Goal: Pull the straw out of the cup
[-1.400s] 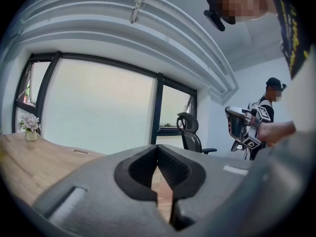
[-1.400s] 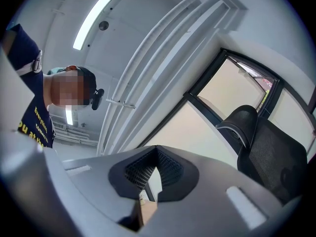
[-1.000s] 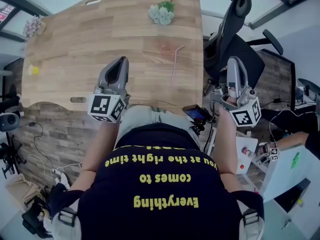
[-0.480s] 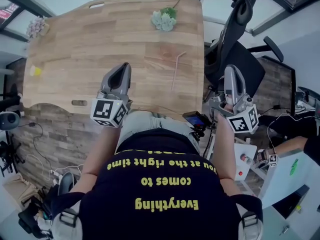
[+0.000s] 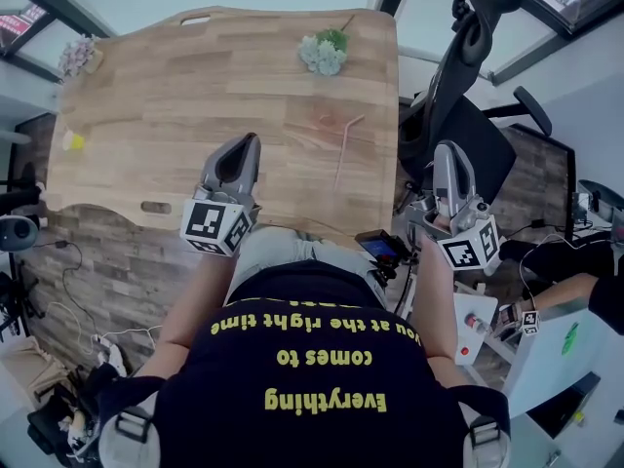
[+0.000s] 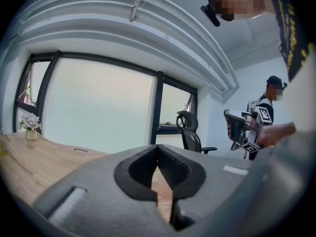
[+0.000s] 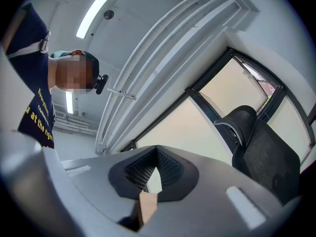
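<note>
A pink straw (image 5: 344, 151) lies flat on the wooden table (image 5: 175, 86), right of the middle. No cup shows in any view. My left gripper (image 5: 248, 141) hovers over the table's near edge, left of the straw and apart from it; in the left gripper view (image 6: 157, 147) its tips meet with nothing between them. My right gripper (image 5: 447, 148) is off the table's right side, beside a black office chair (image 5: 466, 86). Its jaws (image 7: 157, 150) are shut and empty, pointing up toward the ceiling and window.
A bunch of pale flowers (image 5: 323, 51) lies at the table's far edge. A small vase of flowers (image 5: 76, 57) and a yellow object (image 5: 71, 141) sit at the left. Another person with a gripper stands at the right (image 6: 266, 113). Cables cover the floor at the left.
Both grippers keep their places and stay shut. Only the head view has shifted a little, so the table sits slightly lower in the picture.
</note>
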A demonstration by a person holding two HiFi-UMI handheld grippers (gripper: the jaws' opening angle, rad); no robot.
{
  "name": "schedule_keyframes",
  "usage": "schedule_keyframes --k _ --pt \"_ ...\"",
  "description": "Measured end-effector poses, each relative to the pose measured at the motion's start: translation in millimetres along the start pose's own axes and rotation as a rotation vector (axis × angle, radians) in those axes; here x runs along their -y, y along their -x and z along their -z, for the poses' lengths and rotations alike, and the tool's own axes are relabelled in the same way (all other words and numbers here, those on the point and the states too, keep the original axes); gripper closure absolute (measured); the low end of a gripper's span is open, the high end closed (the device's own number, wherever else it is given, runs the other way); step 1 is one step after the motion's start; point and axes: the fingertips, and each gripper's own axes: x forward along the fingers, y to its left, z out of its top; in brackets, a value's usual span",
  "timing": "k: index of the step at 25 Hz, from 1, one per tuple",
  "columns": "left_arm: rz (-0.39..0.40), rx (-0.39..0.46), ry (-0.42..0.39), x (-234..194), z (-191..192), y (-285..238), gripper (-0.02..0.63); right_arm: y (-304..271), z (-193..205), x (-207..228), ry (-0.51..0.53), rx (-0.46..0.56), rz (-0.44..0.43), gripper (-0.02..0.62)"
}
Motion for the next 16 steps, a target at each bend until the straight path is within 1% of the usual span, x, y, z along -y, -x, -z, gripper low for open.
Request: schedule_keyframes --k 16 --pt "0.009 -0.003 0.000 3.1 0.5 -2.6 0.606 3.3 2.3 1.2 0.001 0.000 0.014 0.589"
